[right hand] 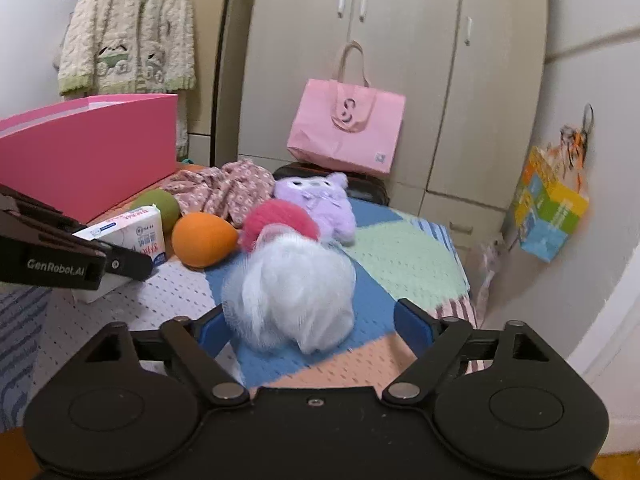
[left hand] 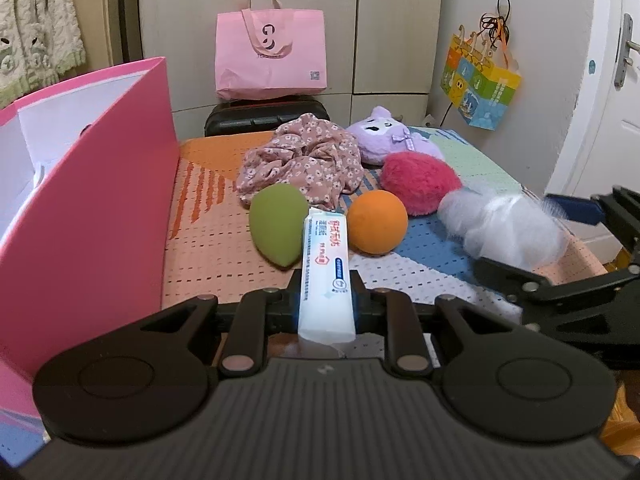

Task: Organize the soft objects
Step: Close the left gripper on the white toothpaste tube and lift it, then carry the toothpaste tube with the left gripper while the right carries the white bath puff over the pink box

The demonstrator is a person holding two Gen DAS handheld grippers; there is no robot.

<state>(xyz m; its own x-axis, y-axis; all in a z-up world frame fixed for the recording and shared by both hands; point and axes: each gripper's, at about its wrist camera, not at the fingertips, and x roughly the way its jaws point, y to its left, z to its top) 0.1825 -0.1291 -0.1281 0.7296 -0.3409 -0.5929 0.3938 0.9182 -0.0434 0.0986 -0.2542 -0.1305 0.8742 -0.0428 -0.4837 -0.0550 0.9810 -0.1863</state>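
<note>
A patchwork mat (left hand: 224,240) carries everything, with a pink box (left hand: 92,200) at its left edge. On it lie a floral cloth (left hand: 304,160), purple plush (left hand: 384,136), red puff (left hand: 416,180), white mesh pouf (right hand: 292,296), orange ball (left hand: 376,222) and green sponge (left hand: 276,224). The right gripper (right hand: 316,328) stands wide around the pouf (pads apart from it). The left gripper (left hand: 326,292) pinches a tissue pack (left hand: 324,264) just above the mat

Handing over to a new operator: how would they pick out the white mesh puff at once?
Start from the patchwork mat on the table. On its blue patch, nearest the right gripper, sits the white mesh puff, between that gripper's open fingers. It alone is white and gauzy; its pink neighbour is furry.
</note>
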